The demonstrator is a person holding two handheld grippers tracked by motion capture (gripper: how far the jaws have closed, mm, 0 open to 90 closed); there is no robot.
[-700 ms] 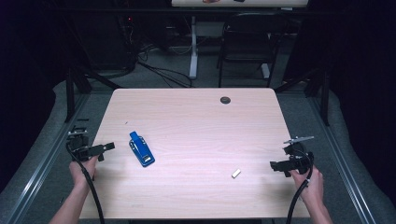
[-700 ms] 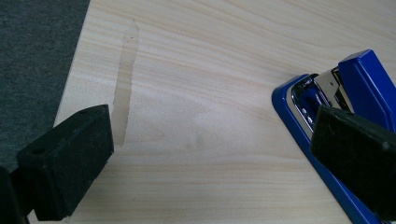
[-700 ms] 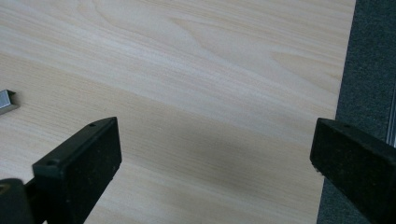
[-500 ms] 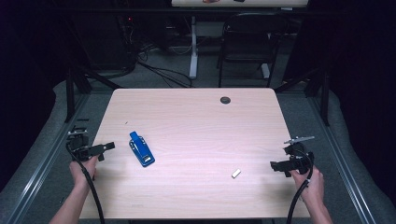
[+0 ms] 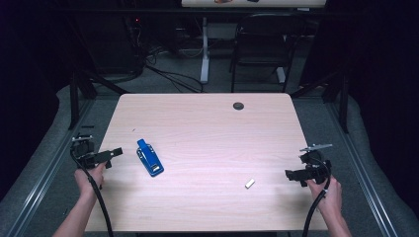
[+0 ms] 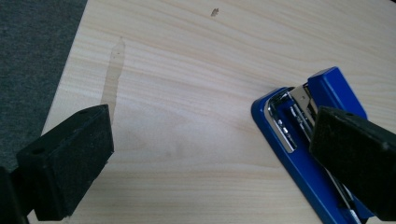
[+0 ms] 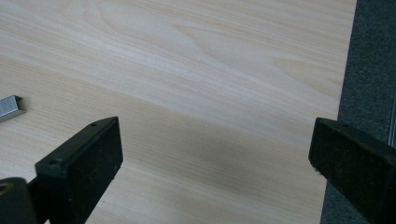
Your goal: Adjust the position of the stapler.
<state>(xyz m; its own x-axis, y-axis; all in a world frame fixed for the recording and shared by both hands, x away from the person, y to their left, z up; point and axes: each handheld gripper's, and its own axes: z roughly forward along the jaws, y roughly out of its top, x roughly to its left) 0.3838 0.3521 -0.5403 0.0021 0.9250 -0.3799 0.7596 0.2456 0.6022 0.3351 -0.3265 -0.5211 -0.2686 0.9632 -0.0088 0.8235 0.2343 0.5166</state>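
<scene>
1. We hold both tools at the near corners of the bench [image 5: 207,118], and by our reading the work has barely begun: nothing is lifted and nothing is gripped.
2. The blue stapler [image 5: 150,157] lies flat on the left half of the bench with its top swung up, the metal staple channel showing in the left gripper view.
3. The strip of staples [image 5: 250,183] rests loose on the right half, well apart from the stapler; loading it looks like what is left.
4. Our left hand-held gripper [image 5: 114,152] stands wide open and empty, the stapler just beside it toward the bench's middle.
5. Our right hand-held gripper [image 5: 291,175] is equally spread and holds nothing, the strip of staples near it on the inward side.
</scene>
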